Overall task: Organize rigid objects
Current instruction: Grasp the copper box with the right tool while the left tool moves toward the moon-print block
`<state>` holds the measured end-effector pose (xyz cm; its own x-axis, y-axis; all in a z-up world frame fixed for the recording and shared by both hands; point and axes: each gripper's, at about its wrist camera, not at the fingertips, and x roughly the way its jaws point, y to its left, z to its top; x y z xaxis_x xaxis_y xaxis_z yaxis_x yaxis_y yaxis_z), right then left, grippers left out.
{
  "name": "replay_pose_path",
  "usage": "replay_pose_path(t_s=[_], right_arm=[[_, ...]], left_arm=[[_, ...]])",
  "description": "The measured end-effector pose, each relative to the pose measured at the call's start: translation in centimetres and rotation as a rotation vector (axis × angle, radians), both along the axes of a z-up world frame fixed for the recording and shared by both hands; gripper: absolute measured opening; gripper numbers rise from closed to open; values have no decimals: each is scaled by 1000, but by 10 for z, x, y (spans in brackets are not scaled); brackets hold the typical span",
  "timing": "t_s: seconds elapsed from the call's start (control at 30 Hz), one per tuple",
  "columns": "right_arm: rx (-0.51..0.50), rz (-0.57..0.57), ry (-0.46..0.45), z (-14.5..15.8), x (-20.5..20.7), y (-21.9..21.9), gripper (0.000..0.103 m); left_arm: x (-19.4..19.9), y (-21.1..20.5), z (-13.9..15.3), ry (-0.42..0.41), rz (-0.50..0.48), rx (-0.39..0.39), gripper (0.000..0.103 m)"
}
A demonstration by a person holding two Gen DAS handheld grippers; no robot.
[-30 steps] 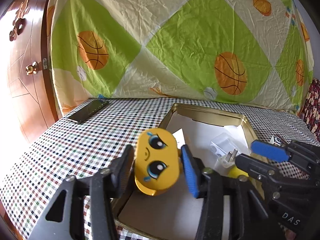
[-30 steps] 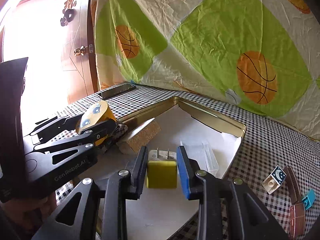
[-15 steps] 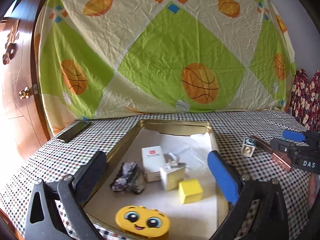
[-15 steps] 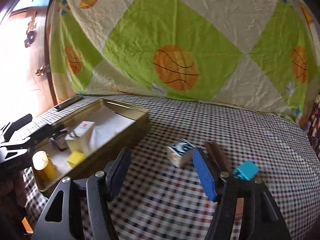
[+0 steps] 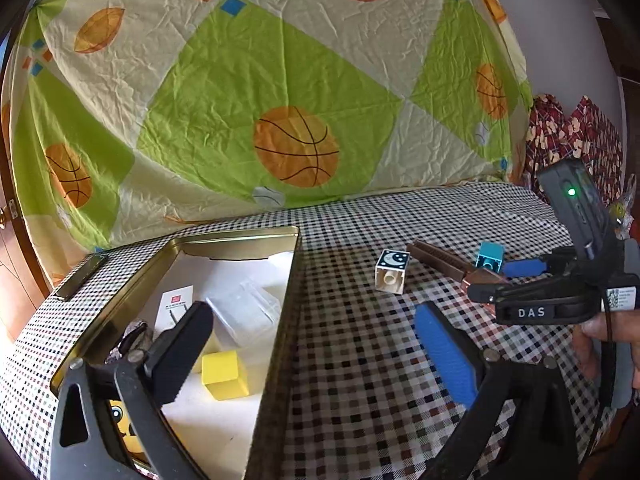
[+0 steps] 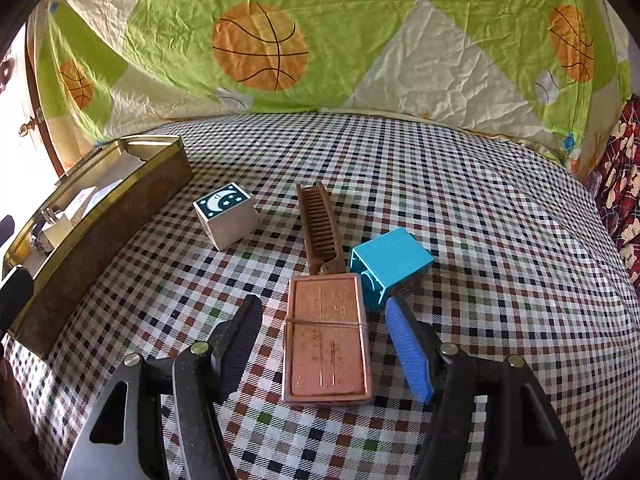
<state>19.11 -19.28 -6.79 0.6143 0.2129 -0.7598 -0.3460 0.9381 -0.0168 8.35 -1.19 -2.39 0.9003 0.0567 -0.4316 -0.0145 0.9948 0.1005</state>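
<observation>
A gold tin box (image 5: 236, 236) on the checked table holds a yellow cube (image 5: 225, 374), a white carton (image 5: 174, 306), a clear plastic case (image 5: 244, 312) and a yellow smiley toy (image 5: 120, 428). My left gripper (image 5: 316, 344) is open and empty over the tin's right wall. My right gripper (image 6: 328, 344) is open, its jaws on either side of a copper-coloured flat case (image 6: 326, 340) lying on the table, apart from it. A brown comb (image 6: 320, 224), a blue block (image 6: 390, 266) and a moon-printed cube (image 6: 226, 214) lie beyond. The right gripper also shows in the left wrist view (image 5: 504, 280).
A dark phone (image 5: 80, 276) lies on the table left of the tin. A basketball-print sheet (image 5: 280, 100) hangs behind the table. Red patterned cloth (image 6: 624, 184) lies at the far right. The tin (image 6: 100, 208) stands left of the loose objects.
Both grippers let go of their loads: the smiley toy and yellow cube now lie in the tin. The right gripper moved right to the copper case; the left gripper swung right.
</observation>
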Motion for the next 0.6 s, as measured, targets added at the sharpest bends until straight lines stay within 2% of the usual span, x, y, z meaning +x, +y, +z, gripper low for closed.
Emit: replay_pose_path(t_s=[0.07,0.1,0.2,0.37,0.53,0.6], right_arm=[[16,10,45,-5,5,-1,52],[15,9,38,-3,4,-2,49],[19,24,22,-2,-2,-4,48],[50,13,-70,11,-19,-11,48],[61,-42,-136,19,-24,-21,48],[37,-56,-133,19,-20,-23,48]], left_arm=[[2,-2,0,3,-2,0,102],[3,-2,0,3,-2,-2,102],[7,-1,-2,15,2,-10,102],[9,-2,-3,23,-2,-16,102],[10,-9,-3,27,-13,-6,102],[12,-13,-3,32,-19,-1,102]])
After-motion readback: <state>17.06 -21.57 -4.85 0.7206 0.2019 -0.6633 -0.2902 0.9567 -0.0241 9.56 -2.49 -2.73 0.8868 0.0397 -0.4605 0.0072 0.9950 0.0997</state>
